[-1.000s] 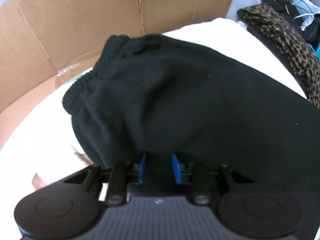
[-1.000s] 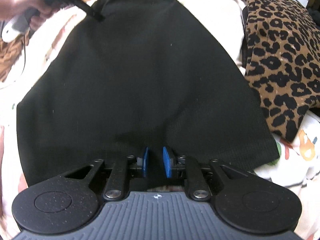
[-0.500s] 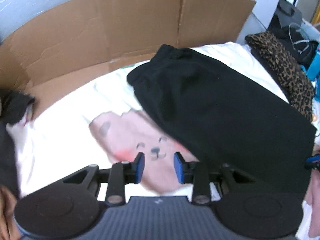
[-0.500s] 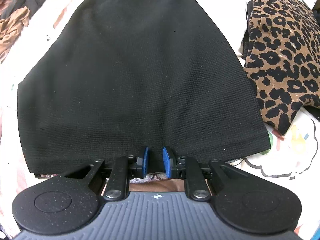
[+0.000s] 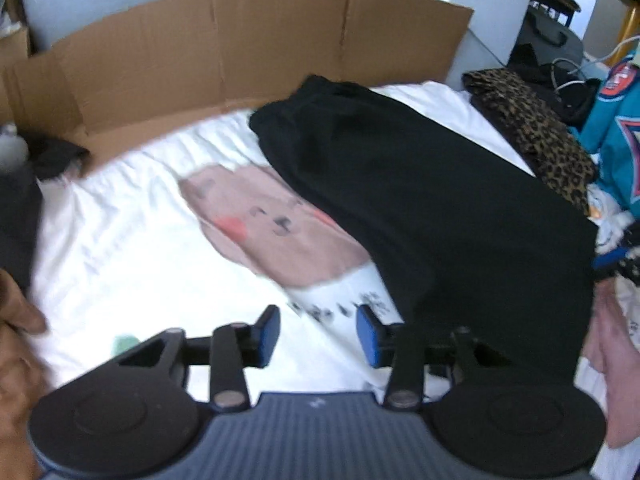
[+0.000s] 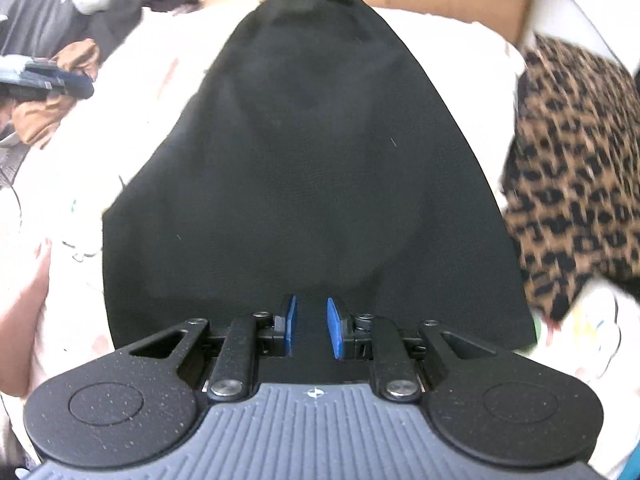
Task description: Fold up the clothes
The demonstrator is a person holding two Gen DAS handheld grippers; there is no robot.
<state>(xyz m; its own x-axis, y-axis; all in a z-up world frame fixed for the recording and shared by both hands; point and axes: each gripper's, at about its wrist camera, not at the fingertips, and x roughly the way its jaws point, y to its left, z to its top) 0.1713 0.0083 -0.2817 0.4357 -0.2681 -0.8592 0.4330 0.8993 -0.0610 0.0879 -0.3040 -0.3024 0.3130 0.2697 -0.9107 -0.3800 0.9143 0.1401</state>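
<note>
A black garment [image 5: 420, 184] lies flat on the white sheet [image 5: 132, 248], its elastic waistband toward the cardboard. In the right wrist view the black garment [image 6: 320, 160] fills the middle, and its near hem runs under my right gripper [image 6: 312, 326]. The blue pads stand close together with black fabric between them. My left gripper [image 5: 318, 330] hangs open over the bare sheet, left of the garment's near edge, with nothing between its fingers.
A cardboard wall [image 5: 240, 40] stands behind the bed. Leopard-print fabric [image 6: 576, 184] lies right of the garment, next to a teal jersey [image 5: 616, 128]. A pile of clothes [image 6: 48, 112] sits at the left. A pink bear print [image 5: 272, 224] marks the sheet.
My left gripper has let go of the garment's waistband, opened wider and pulled back to the left over the sheet. The right gripper stays at the hem.
</note>
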